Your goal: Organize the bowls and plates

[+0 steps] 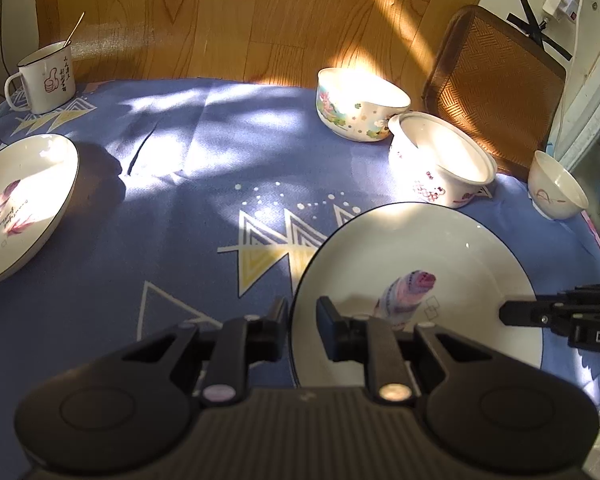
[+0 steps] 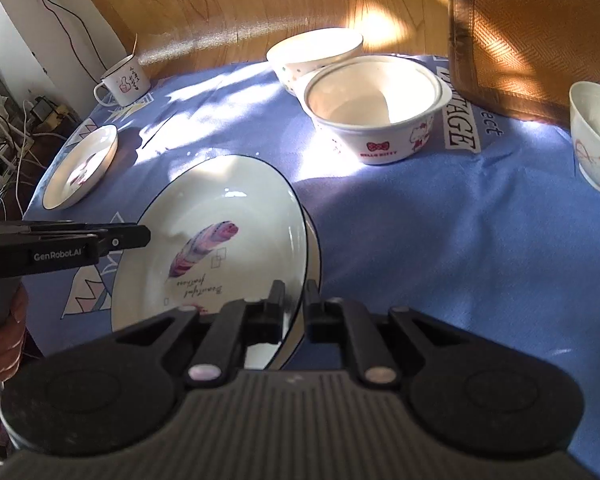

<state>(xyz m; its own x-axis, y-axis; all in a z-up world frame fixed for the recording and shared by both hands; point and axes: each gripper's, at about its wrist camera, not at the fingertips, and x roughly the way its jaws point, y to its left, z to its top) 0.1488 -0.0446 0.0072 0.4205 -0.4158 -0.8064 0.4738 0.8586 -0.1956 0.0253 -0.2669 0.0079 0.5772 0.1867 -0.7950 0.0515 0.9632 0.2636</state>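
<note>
Notably, the left gripper [image 1: 302, 316] straddled the feather plate's [image 1: 420, 264] nine o'clock rim, fingers narrow, seemingly pinching it; the right gripper [image 2: 294, 300] clamped the same glossy, round ceramic plate at its three o'clock rim. Second plate [image 1: 20, 200] lay well apart at ten o'clock on the blue cloth [image 1: 180, 208].

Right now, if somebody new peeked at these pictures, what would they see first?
First, the big feather plate near the front of the blue tablecloth, with the left gripper and the right gripper each straddling its rim, one on either side. Next, the sunlit Hello Kitty bowl farther back, touching a cartoon bowl behind it.
</note>
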